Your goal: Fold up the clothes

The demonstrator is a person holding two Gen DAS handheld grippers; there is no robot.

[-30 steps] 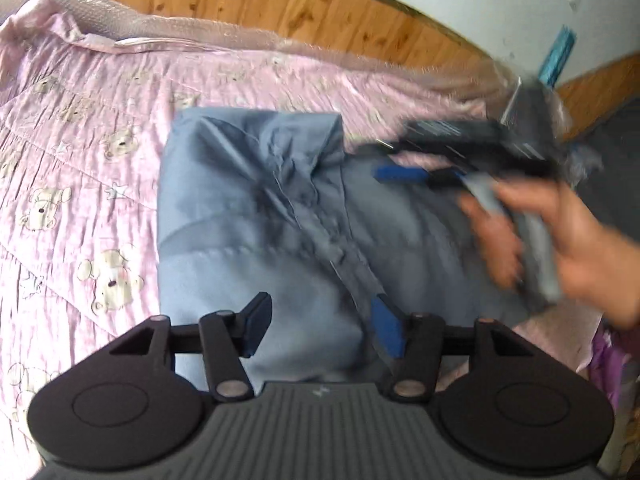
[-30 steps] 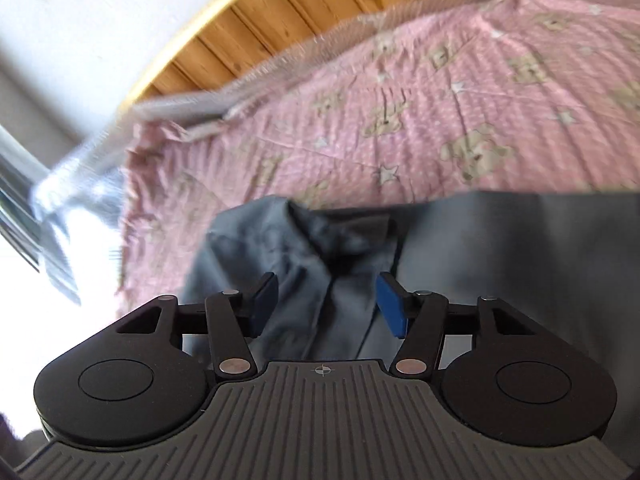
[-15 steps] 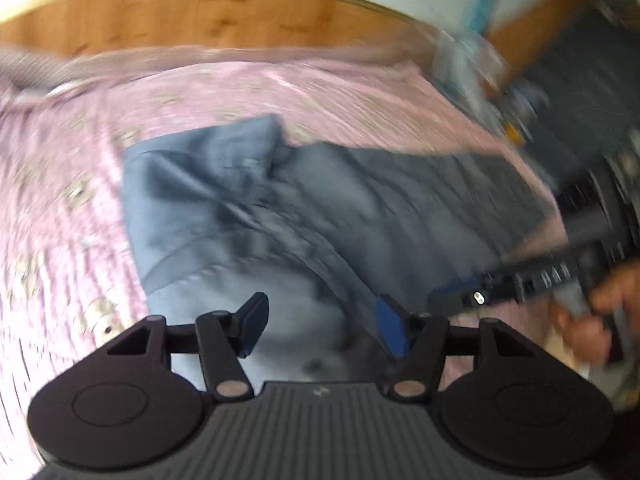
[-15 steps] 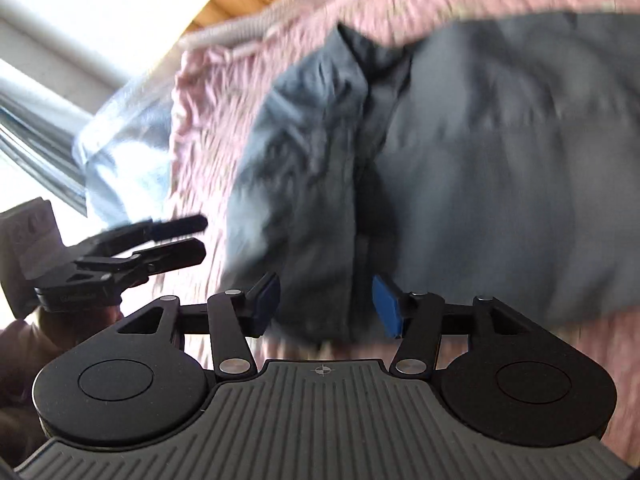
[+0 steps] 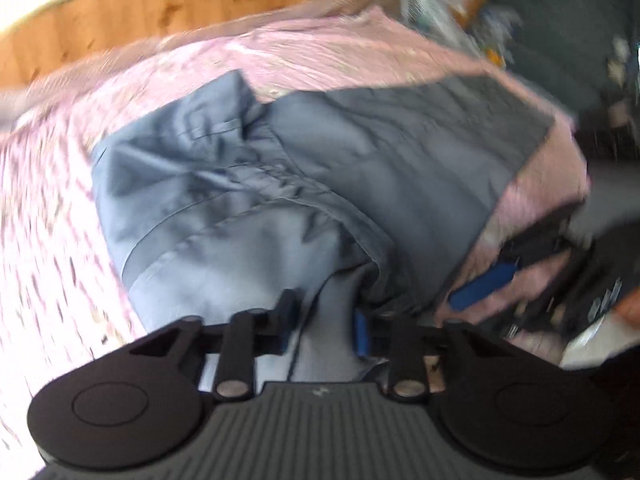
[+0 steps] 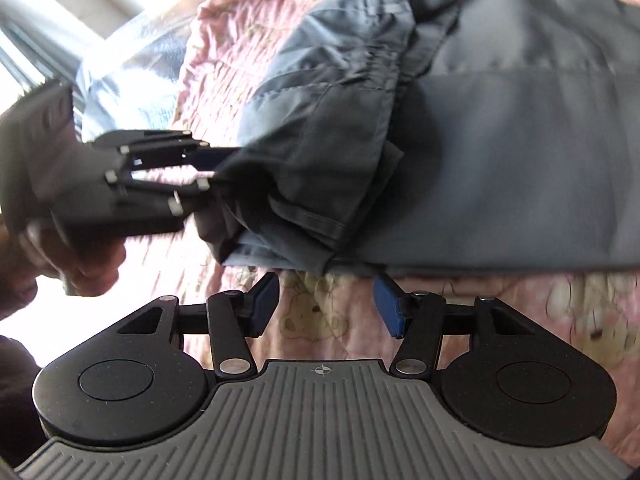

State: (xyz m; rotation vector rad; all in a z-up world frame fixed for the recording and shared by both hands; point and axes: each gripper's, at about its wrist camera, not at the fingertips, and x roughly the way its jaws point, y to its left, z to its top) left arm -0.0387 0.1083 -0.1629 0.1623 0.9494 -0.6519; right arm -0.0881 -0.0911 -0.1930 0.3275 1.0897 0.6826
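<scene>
A blue-grey button shirt (image 5: pixel 280 184) lies partly folded on a pink bedspread (image 5: pixel 52 208), collar toward the wooden headboard. My left gripper (image 5: pixel 322 320) is at the shirt's near hem with cloth between its open fingers; in the right wrist view its fingers (image 6: pixel 208 156) reach into the bunched hem (image 6: pixel 288 208). My right gripper (image 6: pixel 326 304) is open and empty, just short of the shirt's (image 6: pixel 500 140) lower edge, over the bedspread (image 6: pixel 520 312). It also shows in the left wrist view (image 5: pixel 484 284), blurred, at the right.
A wooden headboard (image 5: pixel 168 12) runs along the far side of the bed. Clear plastic wrap (image 6: pixel 116 76) lies at the bed's edge by a bright window. Clutter (image 5: pixel 520 20) sits beyond the bed's far right corner.
Both grippers dropped toward the shirt's near hem. The left gripper moved in until cloth sits between its fingers. The right gripper swung down to the hem's edge.
</scene>
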